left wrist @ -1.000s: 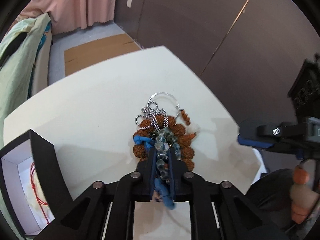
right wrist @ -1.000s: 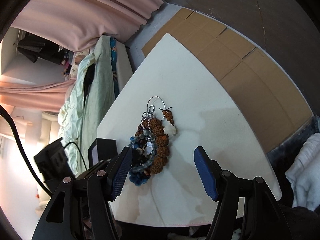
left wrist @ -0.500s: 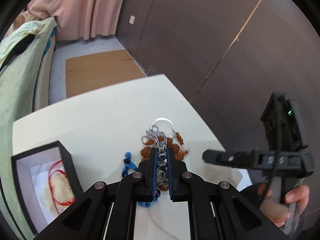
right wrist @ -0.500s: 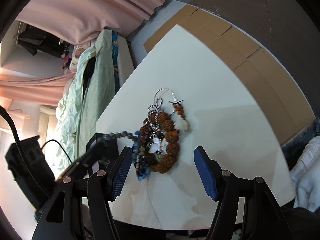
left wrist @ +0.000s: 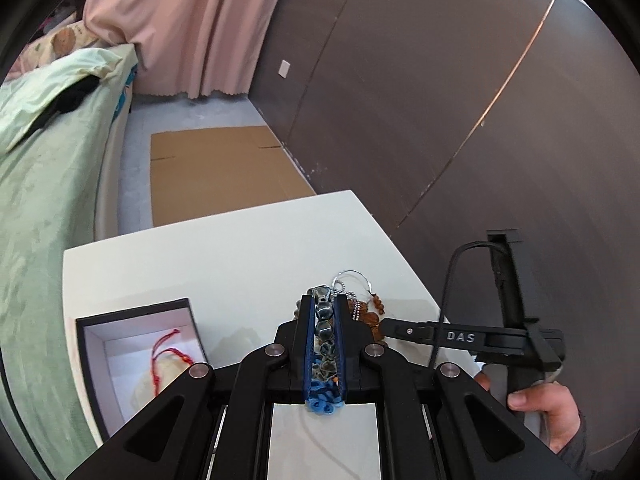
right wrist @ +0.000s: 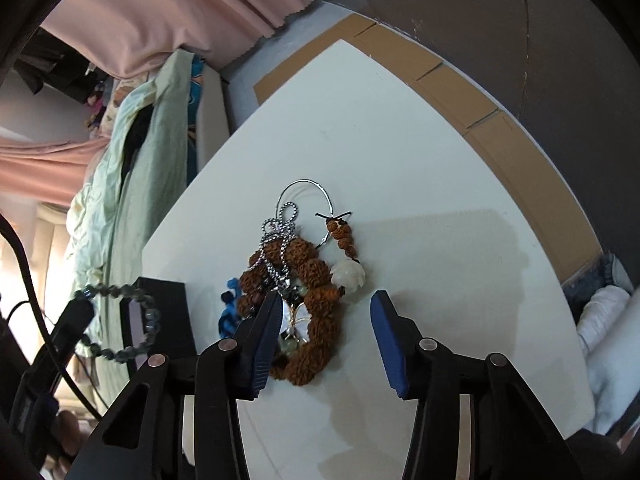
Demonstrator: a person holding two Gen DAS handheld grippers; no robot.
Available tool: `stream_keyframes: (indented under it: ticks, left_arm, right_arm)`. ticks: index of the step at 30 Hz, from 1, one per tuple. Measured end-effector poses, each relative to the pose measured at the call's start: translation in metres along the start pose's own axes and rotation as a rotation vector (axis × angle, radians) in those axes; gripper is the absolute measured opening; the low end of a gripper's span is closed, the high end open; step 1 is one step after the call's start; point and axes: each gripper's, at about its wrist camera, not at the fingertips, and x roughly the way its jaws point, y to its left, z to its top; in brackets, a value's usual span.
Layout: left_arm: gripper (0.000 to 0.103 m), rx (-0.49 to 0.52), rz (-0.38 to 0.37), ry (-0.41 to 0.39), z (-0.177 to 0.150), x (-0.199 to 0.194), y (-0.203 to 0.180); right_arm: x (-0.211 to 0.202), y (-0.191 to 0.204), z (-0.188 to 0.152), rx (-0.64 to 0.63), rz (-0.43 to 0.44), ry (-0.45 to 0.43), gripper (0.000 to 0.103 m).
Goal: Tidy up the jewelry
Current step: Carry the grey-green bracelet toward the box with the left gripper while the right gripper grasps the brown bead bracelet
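My left gripper (left wrist: 323, 304) is shut on a grey-green bead bracelet (left wrist: 324, 316) and holds it lifted above the white table (left wrist: 224, 264). The right wrist view shows that bracelet (right wrist: 144, 320) hanging as a loop from the left gripper at the left. A jewelry pile stays on the table: a brown seed-bead bracelet (right wrist: 316, 316), a silver chain (right wrist: 280, 236), a white flower charm (right wrist: 348, 274) and a blue cord (right wrist: 230, 312). My right gripper (right wrist: 324, 320) is open above the pile, empty. An open black box (left wrist: 136, 344) with a red string inside sits left.
A bed with green bedding (left wrist: 36, 184) runs along the table's left side. Flat cardboard (left wrist: 216, 172) lies on the floor beyond the table. A dark wall (left wrist: 440, 100) stands at the right. The table's far and right edges are close to the pile.
My left gripper has lifted the grey-green bead bracelet out of the pile and up off the table. The right gripper stays open over the pile.
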Motion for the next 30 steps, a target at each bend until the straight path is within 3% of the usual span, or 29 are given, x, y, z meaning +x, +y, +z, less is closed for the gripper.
stream_keyframes:
  ticks: [5,8,10,15,20,30]
  left_arm:
    - [0.009,-0.006,0.003,-0.027,-0.001,-0.015,0.006]
    - [0.009,0.003,0.001,-0.055,0.001,-0.028,0.008]
    - [0.009,-0.003,0.004,-0.064,0.003,-0.034,0.012]
    - [0.009,-0.02,0.035,-0.088,0.01,-0.051,0.02]
    - [0.009,-0.018,0.071,-0.109,0.011,-0.072,0.025]
    - [0.009,-0.049,0.144,-0.133,0.003,-0.104,0.043]
  right_arm:
    - [0.01,0.022,-0.008,-0.108,-0.123,0.009,0.048]
    - [0.014,0.034,-0.012,-0.177,-0.245,-0.015,0.033]
    - [0.014,0.038,-0.013,-0.193,-0.276,-0.022,0.024]
    - [0.006,0.032,-0.011,-0.137,-0.153,-0.001,0.02]
    - [-0.021,0.031,-0.012,-0.124,0.007,-0.051,0.019]
    - [-0.046,0.06,-0.019,-0.143,0.174,-0.125,0.019]
